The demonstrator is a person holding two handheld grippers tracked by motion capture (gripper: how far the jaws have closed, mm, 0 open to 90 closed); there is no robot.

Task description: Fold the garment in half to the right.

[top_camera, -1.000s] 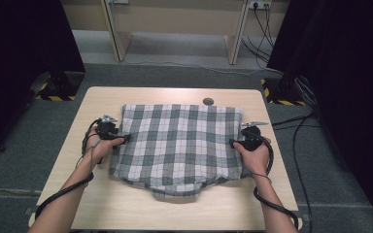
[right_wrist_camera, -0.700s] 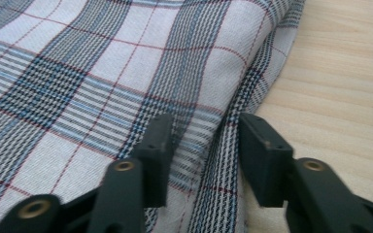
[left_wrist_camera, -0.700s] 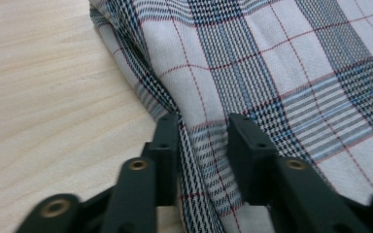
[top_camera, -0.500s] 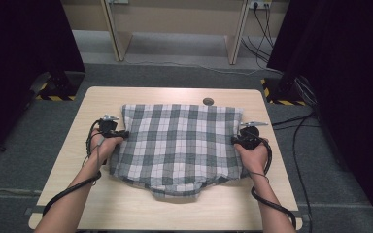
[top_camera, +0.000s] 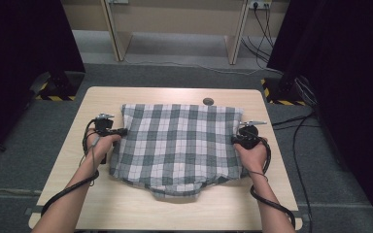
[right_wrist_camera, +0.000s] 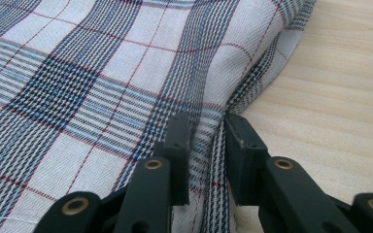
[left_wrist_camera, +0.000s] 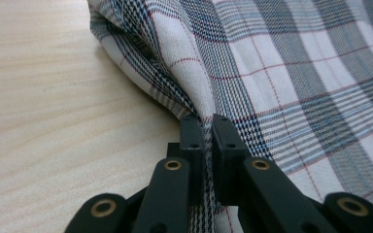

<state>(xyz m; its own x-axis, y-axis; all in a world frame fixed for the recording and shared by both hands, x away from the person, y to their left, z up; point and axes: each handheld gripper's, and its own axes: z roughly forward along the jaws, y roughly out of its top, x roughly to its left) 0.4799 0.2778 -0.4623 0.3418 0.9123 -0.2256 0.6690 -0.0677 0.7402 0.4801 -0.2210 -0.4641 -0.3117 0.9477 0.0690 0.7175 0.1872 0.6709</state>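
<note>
Since a second ago both grippers have pinched in on the folded plaid shirt [top_camera: 179,143], their jaws closing from wide to narrow while the hands barely shifted at the cloth's two side edges. The left gripper [top_camera: 121,131] sits at the shirt's left edge, and in the left gripper view its black jaws stand almost together, clamped on a raised ridge of the checked fabric [left_wrist_camera: 272,82] that bunches up just ahead of them. The right gripper [top_camera: 235,140] is at the shirt's right edge; in the right gripper view its jaws have just been closing and a fold of the cloth [right_wrist_camera: 102,82] stands between them, the near pad pressed against it, though whether the far pad bites fully is hard to judge from this angle. The shirt lies flat and folded into a rough rectangle on the middle of the light wooden table [top_camera: 141,208], its collar end hanging toward the person's side, bare wood visible on either flank. A small round dark grommet [top_camera: 208,101] sits in the tabletop just beyond the far edge of the shirt.
</note>
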